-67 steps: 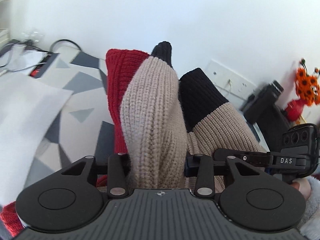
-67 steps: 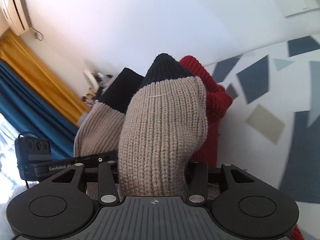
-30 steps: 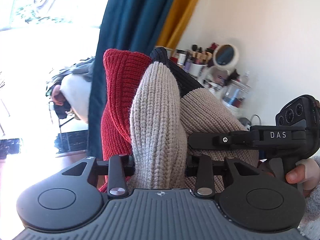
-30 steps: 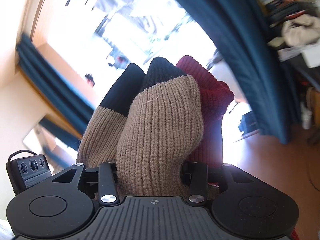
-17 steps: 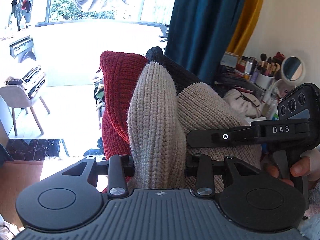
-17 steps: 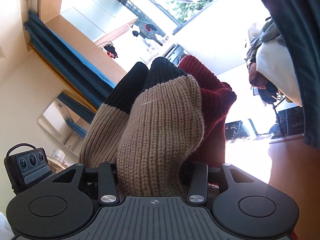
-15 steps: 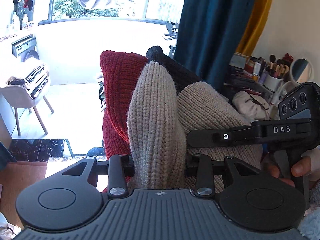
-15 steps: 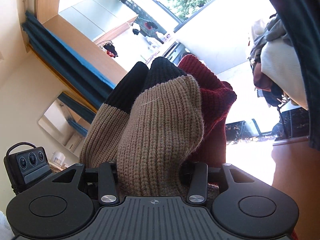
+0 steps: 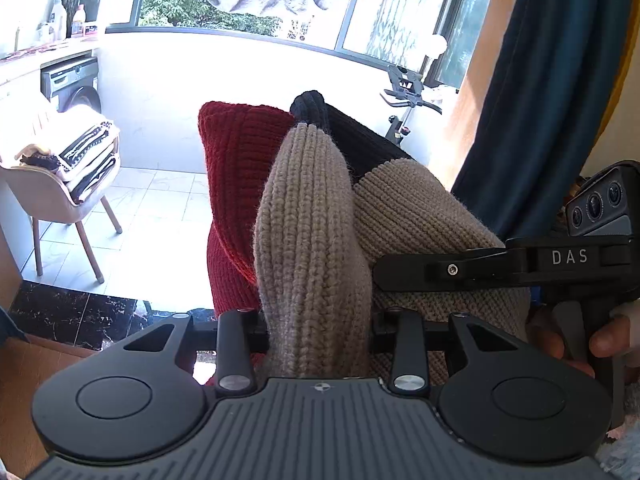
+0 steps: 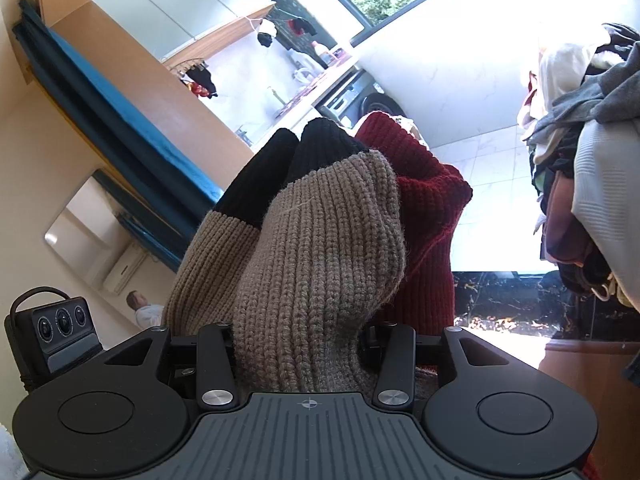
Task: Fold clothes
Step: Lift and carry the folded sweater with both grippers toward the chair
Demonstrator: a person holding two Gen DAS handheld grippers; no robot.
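A folded knit sweater (image 9: 312, 216) in beige, black and dark red is held up in the air between both grippers. My left gripper (image 9: 318, 320) is shut on a thick beige fold of it. My right gripper (image 10: 300, 332) is shut on another beige fold of the sweater (image 10: 320, 240). The fingertips of both are buried in the knit. In the left wrist view the right gripper (image 9: 520, 268) lies just to the right, with a hand (image 9: 608, 336) on its handle. The left gripper's body (image 10: 56, 328) shows at the lower left of the right wrist view.
A chair (image 9: 60, 200) stacked with folded clothes stands on the tiled balcony floor at left. A washing machine (image 9: 72, 84) and an exercise bike (image 9: 404, 96) are further back. A dark blue curtain (image 9: 532, 100) hangs at right. A pile of clothes (image 10: 592, 160) fills the right wrist view's right side.
Both grippers swung together with the sweater held the same way; the background swept from the dressing table and curtain to the bright balcony, chair and clothes pile.
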